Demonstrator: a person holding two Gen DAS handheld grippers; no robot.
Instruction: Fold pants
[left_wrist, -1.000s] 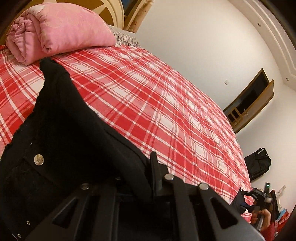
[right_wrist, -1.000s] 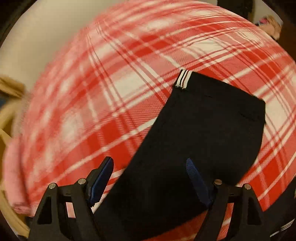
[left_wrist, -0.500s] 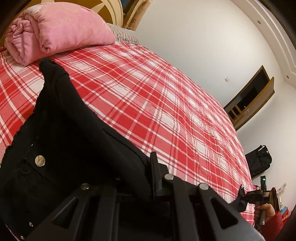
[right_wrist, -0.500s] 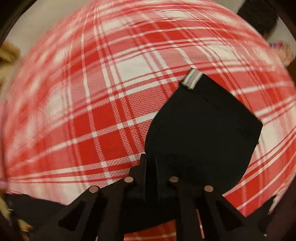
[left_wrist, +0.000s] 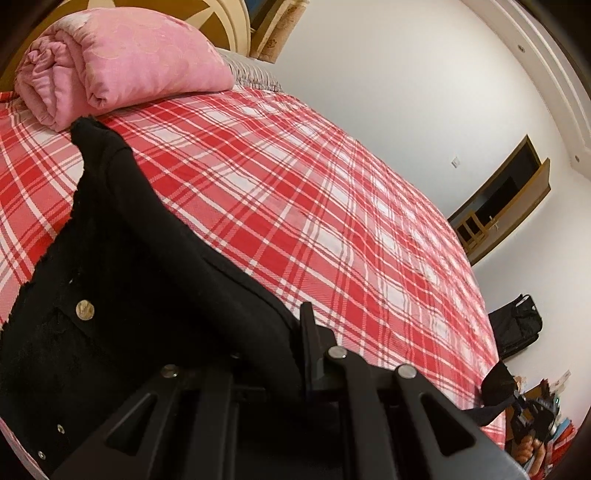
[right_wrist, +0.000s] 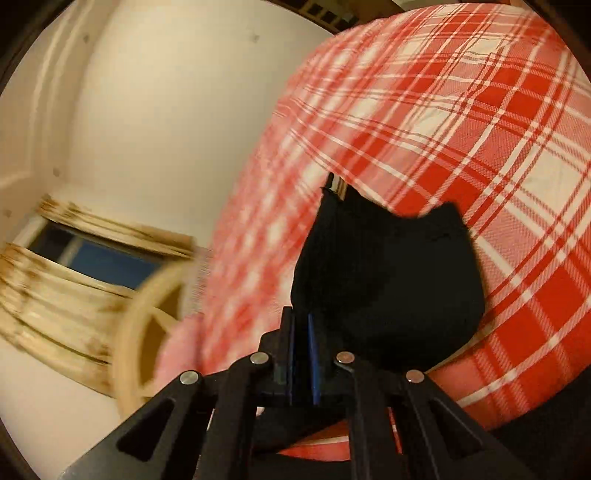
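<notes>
Black pants (left_wrist: 122, 266) lie on a red plaid bedspread (left_wrist: 314, 206). In the left wrist view the waist end, with a metal button (left_wrist: 84, 309), is bunched up in front of my left gripper (left_wrist: 295, 354), which is shut on the waistband fabric. In the right wrist view my right gripper (right_wrist: 301, 332) is shut on the leg end of the pants (right_wrist: 388, 280) and holds it lifted off the bed, with a striped hem tab (right_wrist: 334, 184) at its far edge. The right gripper also shows far off in the left wrist view (left_wrist: 532, 417).
A rolled pink quilt (left_wrist: 118, 62) lies at the head of the bed by the wooden headboard (left_wrist: 221, 22). A black bag (left_wrist: 517, 325) stands on the floor past the bed's far side. A curtained window (right_wrist: 85, 258) is on the wall.
My right gripper closed on the pant leg end and lifted it, swinging up toward the headboard side. My left gripper kept its hold on the waistband and barely moved.
</notes>
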